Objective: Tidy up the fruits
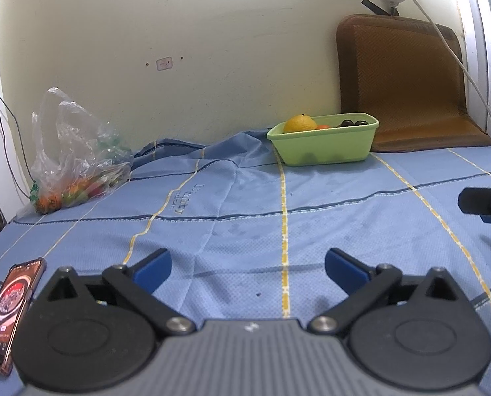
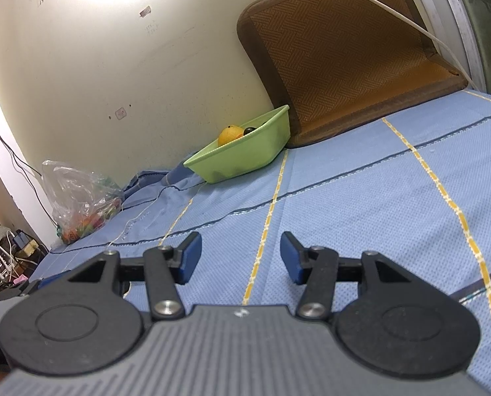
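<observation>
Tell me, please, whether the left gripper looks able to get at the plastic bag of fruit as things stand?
Probably yes: the left gripper is open and empty, and only bare blue cloth lies between it and the plastic bag.

- left gripper [image 1: 248, 269]: black linkage arms, blue pads, silver pivot screws, ribbed grey body, two round black discs
- right gripper [image 2: 241, 257]: same build and colours
</observation>
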Available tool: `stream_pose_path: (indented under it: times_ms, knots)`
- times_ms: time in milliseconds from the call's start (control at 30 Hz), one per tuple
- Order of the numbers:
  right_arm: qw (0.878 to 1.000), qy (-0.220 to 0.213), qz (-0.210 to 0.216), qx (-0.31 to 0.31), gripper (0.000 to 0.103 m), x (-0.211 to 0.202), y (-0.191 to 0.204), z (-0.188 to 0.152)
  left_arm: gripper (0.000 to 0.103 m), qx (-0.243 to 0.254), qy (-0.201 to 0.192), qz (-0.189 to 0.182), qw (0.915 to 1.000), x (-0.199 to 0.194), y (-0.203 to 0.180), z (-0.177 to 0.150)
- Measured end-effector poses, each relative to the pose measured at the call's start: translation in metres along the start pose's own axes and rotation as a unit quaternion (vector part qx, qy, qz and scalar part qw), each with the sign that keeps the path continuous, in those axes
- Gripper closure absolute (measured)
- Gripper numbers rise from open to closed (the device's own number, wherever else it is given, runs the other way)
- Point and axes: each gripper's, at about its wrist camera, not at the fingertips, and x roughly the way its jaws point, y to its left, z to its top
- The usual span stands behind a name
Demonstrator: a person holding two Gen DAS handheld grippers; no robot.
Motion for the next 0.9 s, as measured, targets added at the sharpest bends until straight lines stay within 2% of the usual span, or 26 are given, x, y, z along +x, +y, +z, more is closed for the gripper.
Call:
stream_pose_path:
  times_ms: [667, 900]
  knots:
    - [1.0, 0.003, 0.005, 0.006, 0.047, 0.0001, -0.0025, 0.0006, 0.0, -0.012, 0.022, 0.024, 0.9994, 0.0049, 0.0044, 0.001]
    - [1.0, 0.005, 0.007, 0.013, 0.047, -0.0008, -0.0044, 0.0008, 0.0, -0.01, 0.017, 0.035, 0.9992, 0.0032, 0.0037, 0.0003]
